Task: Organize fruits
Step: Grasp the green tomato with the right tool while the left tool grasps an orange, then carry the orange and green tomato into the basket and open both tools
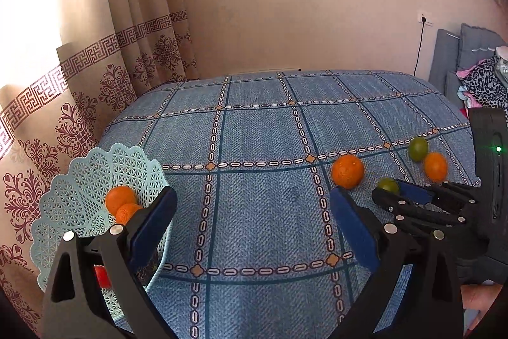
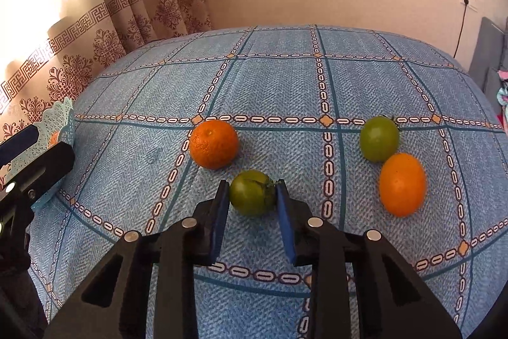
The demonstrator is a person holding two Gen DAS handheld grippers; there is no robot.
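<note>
Right claw (image 2: 253,191) pinches a green tomato (image 2: 251,196) on the desk (image 2: 285,84); lift straight, clearing the orange (image 2: 214,144) at 11 o'clock; left claw (image 1: 254,208) spread

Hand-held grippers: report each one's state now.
Left hand-held gripper: open, holding nothing.
Right hand-held gripper: shut on the green fruit on the table.

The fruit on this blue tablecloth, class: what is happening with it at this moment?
A person is sorting fruit with two handheld grippers. The right gripper has its fingers on either side of a green fruit on the table. The left gripper is open and empty beside the pale blue basket, which already holds two oranges. Three fruits lie loose: a dimpled orange, a smooth orange and another green one.
</note>
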